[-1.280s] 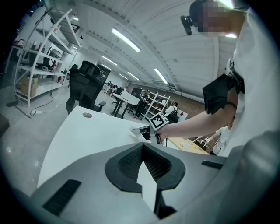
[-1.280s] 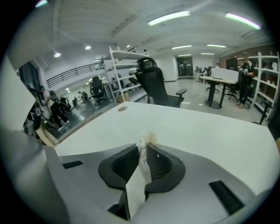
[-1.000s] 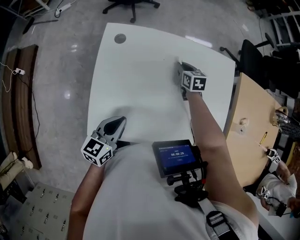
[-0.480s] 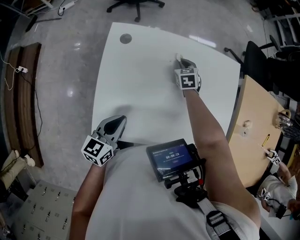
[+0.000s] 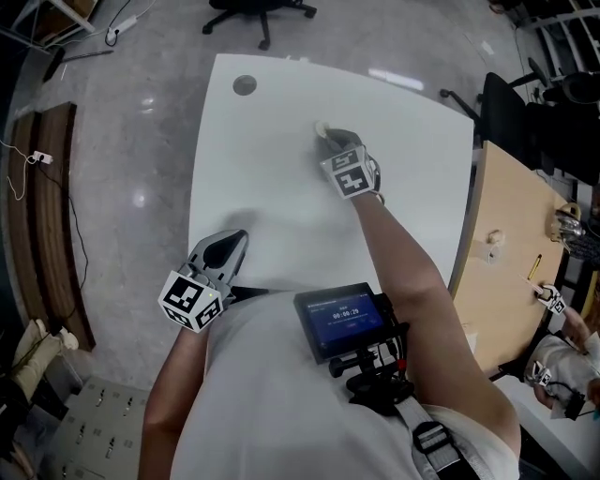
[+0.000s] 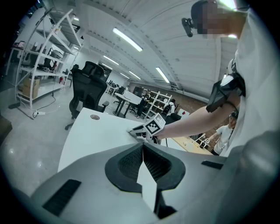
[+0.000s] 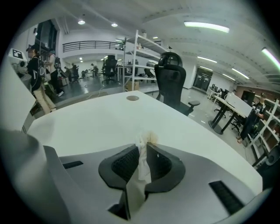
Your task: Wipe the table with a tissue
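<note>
A white tissue point(image 5: 322, 128) with a brownish stain at its tip point(image 7: 151, 138) is pinched in my right gripper point(image 5: 336, 141), which presses it onto the white table point(image 5: 272, 187) at the far middle. In the right gripper view the tissue point(image 7: 142, 164) runs up between the jaws of that gripper point(image 7: 142, 148). My left gripper point(image 5: 236, 242) rests at the table's near left edge, jaws shut with nothing in them point(image 6: 143, 148). The left gripper view shows the right gripper point(image 6: 146, 130) ahead on the tabletop.
A round grey cable hole point(image 5: 245, 85) sits near the table's far left corner. An office chair base point(image 5: 258, 11) stands beyond the far edge. A wooden table point(image 5: 506, 281) adjoins on the right, with a person point(image 5: 562, 370) beside it.
My right gripper has slid the tissue to the left across the far part of the table. The left gripper has stayed where it was.
</note>
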`<state>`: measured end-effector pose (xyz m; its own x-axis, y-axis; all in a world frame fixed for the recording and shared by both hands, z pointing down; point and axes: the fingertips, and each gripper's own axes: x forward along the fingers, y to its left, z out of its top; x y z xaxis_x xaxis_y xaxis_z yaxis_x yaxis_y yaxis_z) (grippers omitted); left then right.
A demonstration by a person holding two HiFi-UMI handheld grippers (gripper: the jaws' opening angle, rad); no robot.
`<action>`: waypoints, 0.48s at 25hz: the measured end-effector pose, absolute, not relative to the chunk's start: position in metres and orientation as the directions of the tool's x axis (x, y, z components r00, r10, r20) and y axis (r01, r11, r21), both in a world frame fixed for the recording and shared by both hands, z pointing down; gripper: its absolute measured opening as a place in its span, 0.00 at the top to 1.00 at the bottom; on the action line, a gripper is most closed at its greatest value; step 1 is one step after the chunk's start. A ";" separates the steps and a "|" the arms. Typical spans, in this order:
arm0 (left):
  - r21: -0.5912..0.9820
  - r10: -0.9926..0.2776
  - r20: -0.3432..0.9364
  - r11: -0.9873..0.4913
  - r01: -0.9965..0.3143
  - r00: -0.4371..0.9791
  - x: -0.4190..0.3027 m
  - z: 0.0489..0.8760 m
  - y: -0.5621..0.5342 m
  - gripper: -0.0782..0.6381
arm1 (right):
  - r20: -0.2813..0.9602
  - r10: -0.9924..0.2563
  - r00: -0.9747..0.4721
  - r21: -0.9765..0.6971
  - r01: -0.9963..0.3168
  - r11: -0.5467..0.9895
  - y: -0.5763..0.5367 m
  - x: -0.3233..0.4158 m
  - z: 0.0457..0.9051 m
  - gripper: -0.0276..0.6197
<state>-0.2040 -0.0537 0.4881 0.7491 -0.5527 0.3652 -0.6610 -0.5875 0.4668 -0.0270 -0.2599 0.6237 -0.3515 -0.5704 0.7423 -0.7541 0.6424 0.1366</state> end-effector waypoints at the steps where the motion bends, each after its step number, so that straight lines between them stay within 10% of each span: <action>1: 0.465 -0.549 0.363 -0.593 -0.658 0.752 -0.205 0.488 -0.055 0.88 | 0.744 -0.557 -0.370 0.129 -0.738 0.662 -0.254 -0.035 0.624 0.87; 12: 0.448 -0.469 0.323 -0.689 -0.569 0.822 -0.212 0.478 -0.058 0.88 | 0.657 -0.325 -0.680 -0.221 -0.586 0.779 -0.179 -0.110 0.594 0.87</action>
<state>-0.2124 -0.0578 0.4777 0.8220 -0.4687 0.3234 -0.5693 -0.6894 0.4480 -0.1098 -0.1787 0.5937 -0.6800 -0.3249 0.6573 -0.5863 0.7793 -0.2214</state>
